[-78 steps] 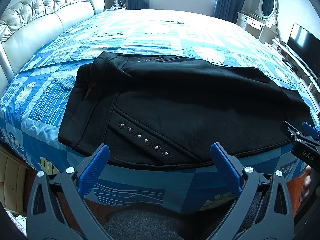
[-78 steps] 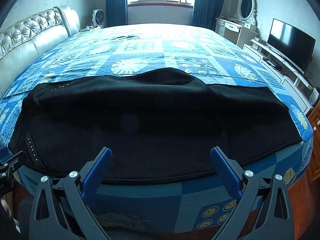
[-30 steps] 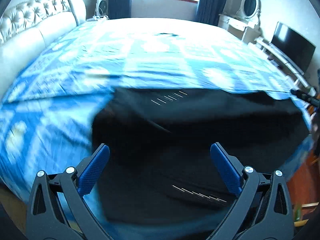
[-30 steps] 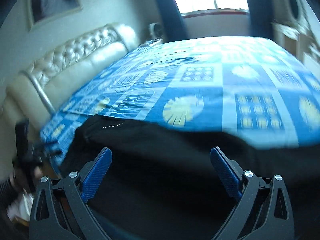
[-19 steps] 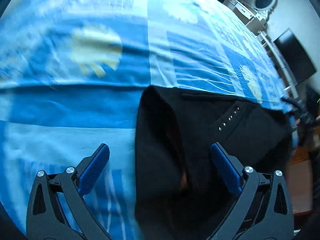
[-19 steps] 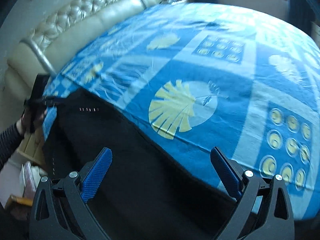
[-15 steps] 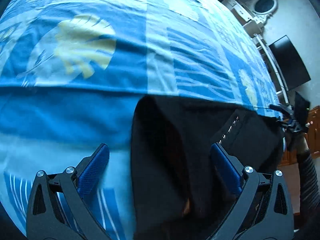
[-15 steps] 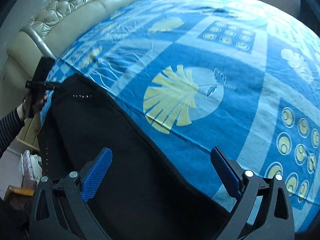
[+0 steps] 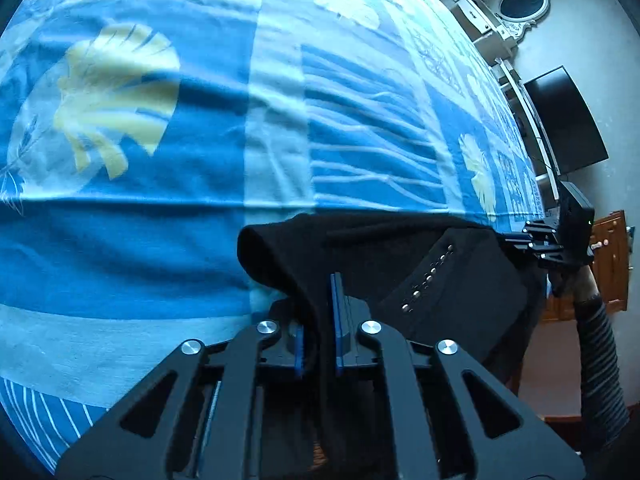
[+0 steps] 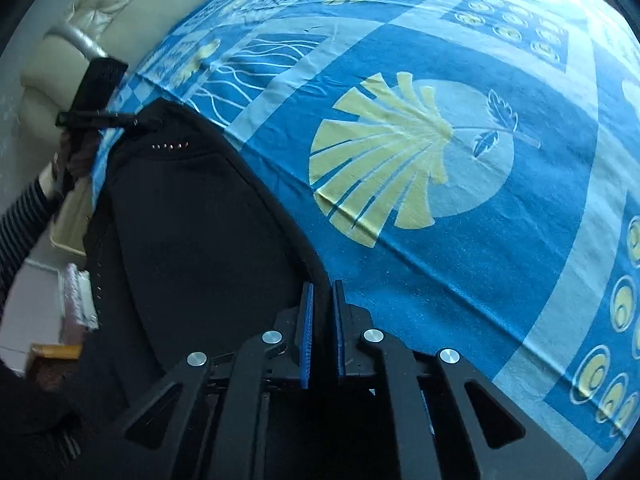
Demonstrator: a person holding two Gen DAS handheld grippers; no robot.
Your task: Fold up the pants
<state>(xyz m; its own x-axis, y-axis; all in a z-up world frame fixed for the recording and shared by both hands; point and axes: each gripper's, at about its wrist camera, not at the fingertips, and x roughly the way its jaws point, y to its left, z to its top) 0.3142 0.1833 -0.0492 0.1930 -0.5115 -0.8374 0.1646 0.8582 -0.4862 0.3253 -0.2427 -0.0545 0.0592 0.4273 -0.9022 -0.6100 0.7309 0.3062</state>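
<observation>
Black pants (image 9: 420,264) with a row of metal studs lie along the near edge of the bed. My left gripper (image 9: 320,312) is shut on the far edge of the pants at the waist end, and black cloth bunches up between its blue pads. My right gripper (image 10: 322,312) is shut on the far edge of the pants (image 10: 192,232) at the other end. Each gripper shows in the other's view: the right one (image 9: 560,236) at the far right, the left one (image 10: 100,116) at the far left.
The blue patterned bedspread (image 9: 160,160) with yellow shell prints stretches beyond the pants. A beige padded headboard (image 10: 80,20) stands at the left. A TV (image 9: 568,120) and a dresser with an oval mirror (image 9: 520,4) stand at the right.
Both grippers have moved over the pants to the far edge and have closed on the cloth. Half a second ago both were wide open.
</observation>
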